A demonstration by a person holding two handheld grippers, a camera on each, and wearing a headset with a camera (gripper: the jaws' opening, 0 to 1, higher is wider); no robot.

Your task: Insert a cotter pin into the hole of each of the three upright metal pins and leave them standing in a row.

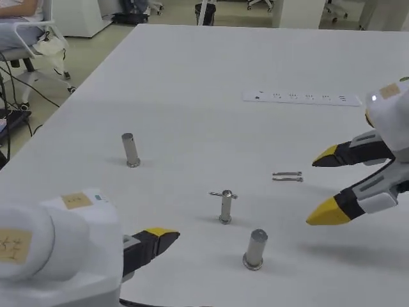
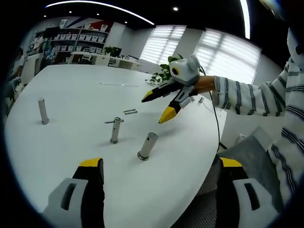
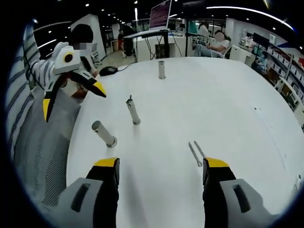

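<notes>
Stands at one of three — cotter pin (image 1: 223, 194) through middle pin (image 1: 225, 211), far pin (image 1: 130, 150) and near pin (image 1: 255, 248) bare, two loose cotter pins (image 1: 287, 176) on table (image 1: 255, 64) near right gripper (image 1: 313, 190) — it and left gripper (image 2: 160, 164) both gaping, empty.

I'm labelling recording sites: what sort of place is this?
Probably an open-plan office or lab: a large white table, an office chair beside it, stocked shelves, and windows with blinds.

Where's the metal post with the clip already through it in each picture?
Head view: post, lower centre.
Left gripper view: post, left of centre.
Right gripper view: post, above-left of centre.
Shared landmark: loose cotter pins lying nearby.
</notes>
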